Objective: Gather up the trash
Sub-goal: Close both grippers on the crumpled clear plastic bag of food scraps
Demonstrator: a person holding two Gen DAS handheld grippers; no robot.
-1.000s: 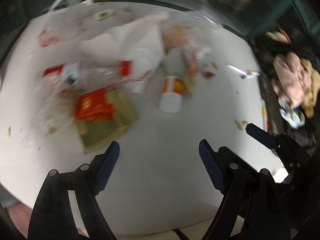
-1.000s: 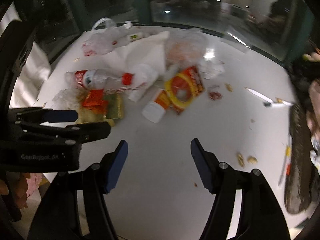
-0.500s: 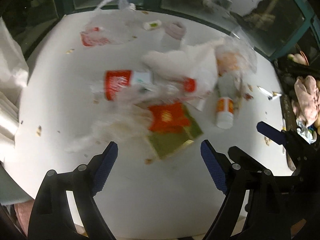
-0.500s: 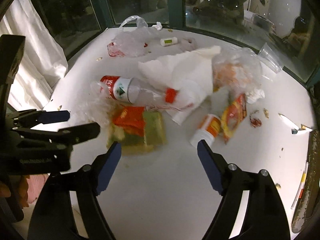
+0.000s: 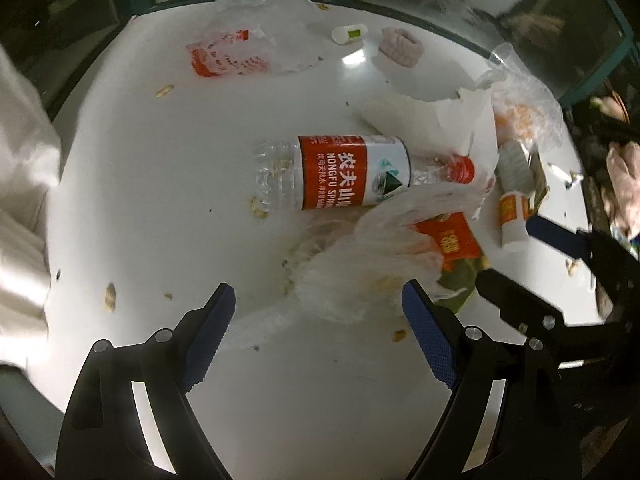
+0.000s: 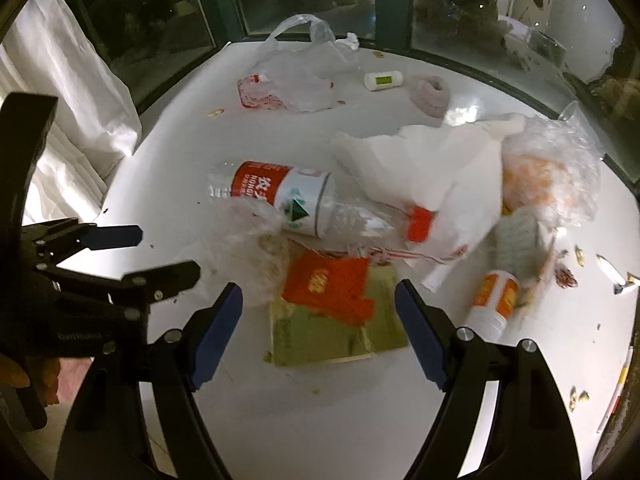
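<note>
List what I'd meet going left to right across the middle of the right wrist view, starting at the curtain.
White curtain → left gripper → water bottle → white paper sheet → clear bag with orange contents.

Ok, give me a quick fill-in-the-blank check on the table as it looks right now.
1. The water bottle lies on its side and its cap is coloured ____.
2. The red packet rests on top of a flat ____-coloured sheet.
3. Between the fingertips of the left gripper lies a crumpled clear ____.
4. The right gripper has jaws that stand ____, with nothing pressed between the pads.

Missing words: red; gold; plastic bag; open
</note>
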